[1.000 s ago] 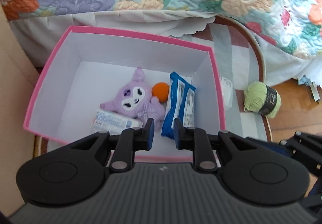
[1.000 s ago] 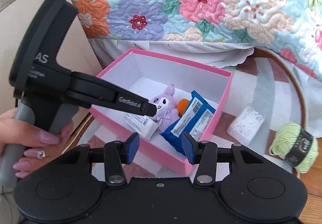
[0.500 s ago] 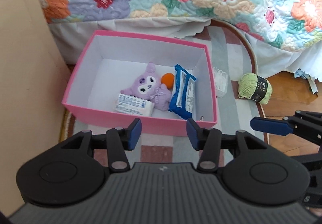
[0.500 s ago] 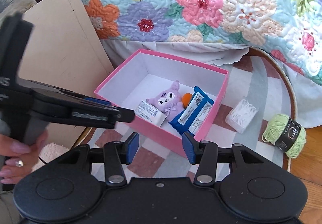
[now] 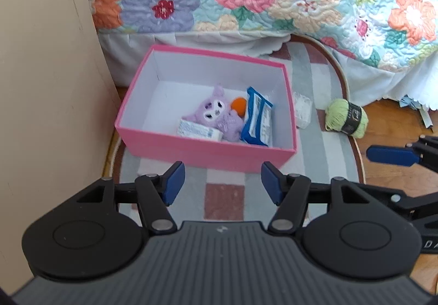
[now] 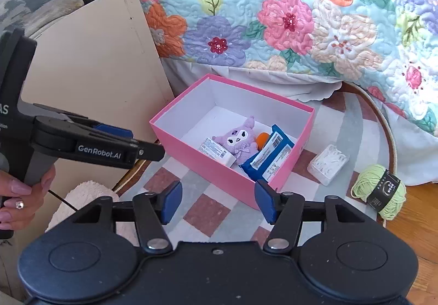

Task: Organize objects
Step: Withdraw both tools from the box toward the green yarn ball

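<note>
Nearest the right wrist camera, the right tool (image 6: 218,202) is empty, its jaws opening over the checked rug (image 6: 208,213). At ten o'clock the left tool (image 6: 149,151), gripping nothing, is opening too. Beyond, at twelve o'clock, the pink box (image 6: 216,168) holds a plush, packet and orange ball. At two o'clock, outside the box, lie the clear case (image 6: 328,164) and green yarn (image 6: 376,191), its long axis slanting away rightward; the right tool looks nearer.
</note>
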